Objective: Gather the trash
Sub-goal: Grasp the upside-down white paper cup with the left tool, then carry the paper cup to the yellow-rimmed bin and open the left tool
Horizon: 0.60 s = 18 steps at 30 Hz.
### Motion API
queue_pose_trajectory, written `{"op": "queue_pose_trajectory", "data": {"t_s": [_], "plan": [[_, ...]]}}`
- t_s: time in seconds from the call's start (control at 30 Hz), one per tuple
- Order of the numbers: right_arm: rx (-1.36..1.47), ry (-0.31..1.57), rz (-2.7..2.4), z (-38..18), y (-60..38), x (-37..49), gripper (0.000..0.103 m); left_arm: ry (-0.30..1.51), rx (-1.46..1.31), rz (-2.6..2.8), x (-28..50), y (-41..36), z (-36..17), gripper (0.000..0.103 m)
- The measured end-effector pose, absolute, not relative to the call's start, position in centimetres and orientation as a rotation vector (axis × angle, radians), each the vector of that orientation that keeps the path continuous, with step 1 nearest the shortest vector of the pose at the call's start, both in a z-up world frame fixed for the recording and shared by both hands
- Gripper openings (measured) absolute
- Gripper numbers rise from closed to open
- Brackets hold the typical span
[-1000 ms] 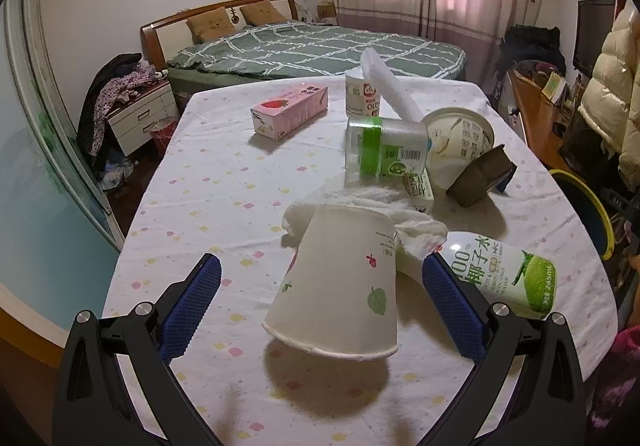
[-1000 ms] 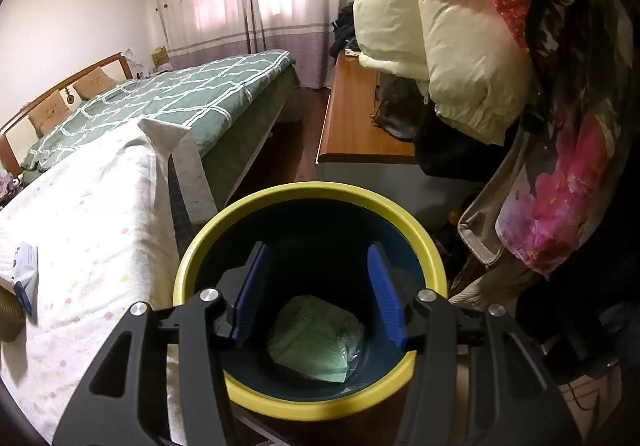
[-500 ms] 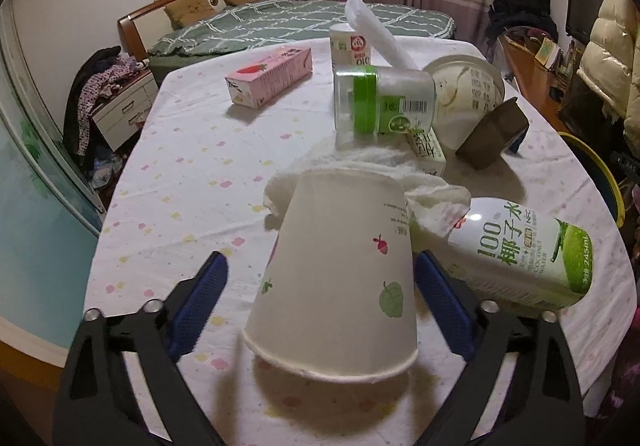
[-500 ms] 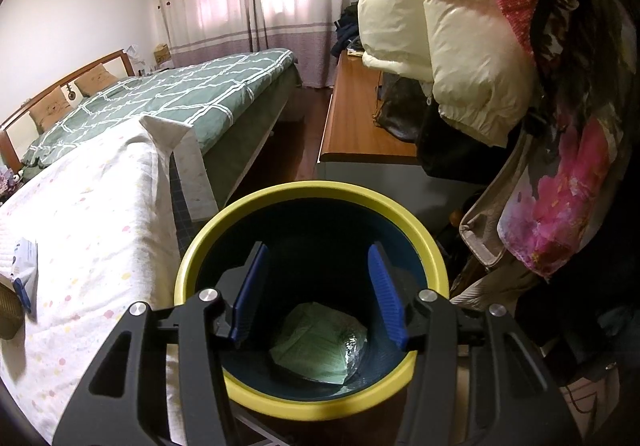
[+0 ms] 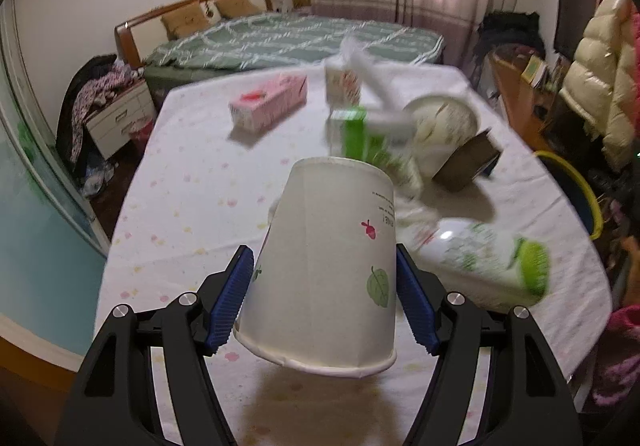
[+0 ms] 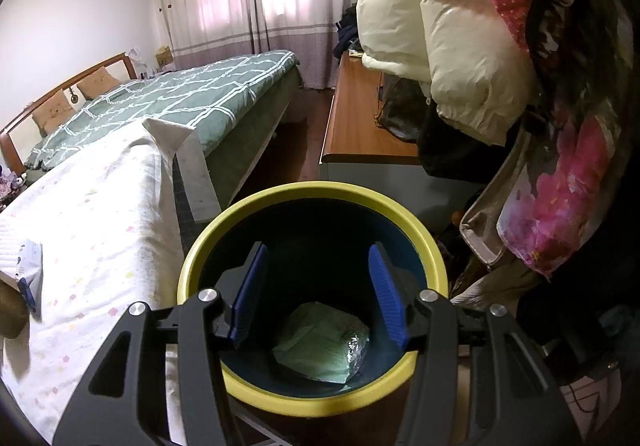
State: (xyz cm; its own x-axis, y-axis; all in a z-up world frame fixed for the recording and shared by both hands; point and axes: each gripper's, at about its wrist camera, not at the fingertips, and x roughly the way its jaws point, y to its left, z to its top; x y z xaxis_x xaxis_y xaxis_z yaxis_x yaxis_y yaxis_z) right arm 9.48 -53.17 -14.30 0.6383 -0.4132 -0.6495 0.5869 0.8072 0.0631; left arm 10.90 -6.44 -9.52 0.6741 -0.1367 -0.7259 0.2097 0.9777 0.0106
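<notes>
Paper cup (image 5: 324,266) sitting upside-down between left tool (image 5: 325,298) pads, jaws just closing onto it above table (image 5: 192,205). Squeezing gently advised, avoiding crushing. Right tool (image 6: 318,294) hanging empty, parted, over bin (image 6: 304,191).

1. Left wrist view sat low and close over the table (image 5: 168,213), facing down its length toward the bed (image 5: 288,41).
2. Right wrist view looked steeply down into the bin (image 6: 312,193) beside the table (image 6: 80,213).
3. Both views shared table, bed and bin (image 5: 576,181).
</notes>
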Motion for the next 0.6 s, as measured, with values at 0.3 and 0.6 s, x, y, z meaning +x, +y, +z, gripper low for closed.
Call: {"op": "queue_pose_trajectory", "data": {"t_s": [0.3, 0.6], "plan": [[0.283, 0.627, -0.576, -13.1, -53.5, 7.6, 0.056, 0.677, 0.129, -0.390, 10.9, -13.3, -3.4, 0.069], [0.281, 0.603, -0.582, -12.6, -54.8, 4.8, 0.057, 0.683, 0.200, -0.620, 13.1, -27.9, -2.9, 0.070]]}}
